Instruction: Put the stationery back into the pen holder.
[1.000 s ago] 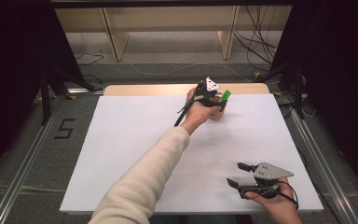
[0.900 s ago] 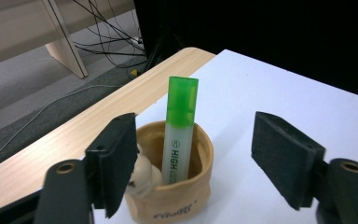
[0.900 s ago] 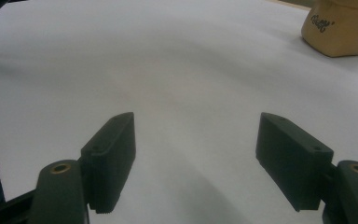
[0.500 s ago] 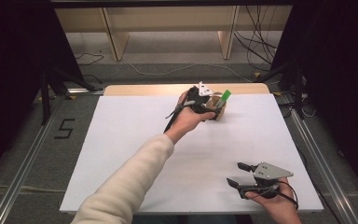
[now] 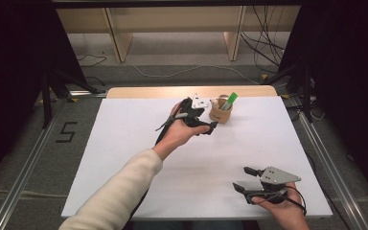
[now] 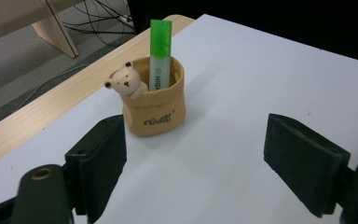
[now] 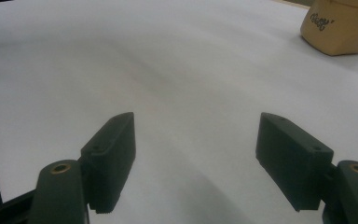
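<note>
left tool [image 6: 193,154] jaws just opened wide, empty | highlighter [image 6: 161,51] upright in pouch [image 6: 156,105] | right tool [image 7: 193,163] apart

The tan soft bear-faced pouch [image 6: 154,100] hides the lower body of the green highlighter pen [image 6: 160,51] standing in it. In the right gripper view the picture's top edge cuts off the pouch's upper part (its printed lettering is too small to read).

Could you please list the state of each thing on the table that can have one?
Highlighter: capped, standing upright in the holder.
Pen holder: upright on the white table, bear figure at its rim.
Left gripper: open, nothing between its fingers.
Right gripper: open, nothing held.
</note>
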### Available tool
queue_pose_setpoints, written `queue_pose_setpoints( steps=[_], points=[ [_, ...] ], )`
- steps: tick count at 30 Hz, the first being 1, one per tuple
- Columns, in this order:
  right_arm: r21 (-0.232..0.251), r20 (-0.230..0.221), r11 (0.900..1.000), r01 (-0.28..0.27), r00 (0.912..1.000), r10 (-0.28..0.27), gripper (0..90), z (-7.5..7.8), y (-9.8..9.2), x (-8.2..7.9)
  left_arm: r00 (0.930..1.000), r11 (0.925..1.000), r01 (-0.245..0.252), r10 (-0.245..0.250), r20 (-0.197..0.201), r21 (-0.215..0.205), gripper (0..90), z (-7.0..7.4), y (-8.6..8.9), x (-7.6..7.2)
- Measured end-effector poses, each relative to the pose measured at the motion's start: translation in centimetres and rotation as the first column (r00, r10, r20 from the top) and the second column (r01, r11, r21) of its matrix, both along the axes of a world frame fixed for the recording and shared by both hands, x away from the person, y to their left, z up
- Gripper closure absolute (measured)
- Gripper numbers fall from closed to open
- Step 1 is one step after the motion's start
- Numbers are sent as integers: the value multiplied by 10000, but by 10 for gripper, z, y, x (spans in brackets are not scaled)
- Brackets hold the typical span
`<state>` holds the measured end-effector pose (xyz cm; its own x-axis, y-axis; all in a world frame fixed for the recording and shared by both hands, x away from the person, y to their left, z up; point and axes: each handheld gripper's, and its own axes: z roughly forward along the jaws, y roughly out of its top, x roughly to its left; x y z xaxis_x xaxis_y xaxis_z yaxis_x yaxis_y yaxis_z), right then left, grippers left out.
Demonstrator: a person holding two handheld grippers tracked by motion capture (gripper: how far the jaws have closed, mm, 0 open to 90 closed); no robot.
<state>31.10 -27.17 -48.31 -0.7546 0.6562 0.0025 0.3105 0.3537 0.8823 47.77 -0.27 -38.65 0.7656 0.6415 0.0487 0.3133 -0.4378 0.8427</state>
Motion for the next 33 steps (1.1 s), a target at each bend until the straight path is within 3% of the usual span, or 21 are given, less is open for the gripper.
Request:
queue_pose_setpoints(
  steps=[17, 33],
  points=[
    [-28, 45, 10000, -30, 10000, 30, 292, 0, 0, 1, 9992, 9989, 388, -386, -59, 273, 192, -8, 30, -30],
    [1, -25, 10000, 47, 10000, -47, 292, -1, 1, 1, 9997, 9992, 201, -197, -121, 342, 192, -21, 63, -53]
  ],
)
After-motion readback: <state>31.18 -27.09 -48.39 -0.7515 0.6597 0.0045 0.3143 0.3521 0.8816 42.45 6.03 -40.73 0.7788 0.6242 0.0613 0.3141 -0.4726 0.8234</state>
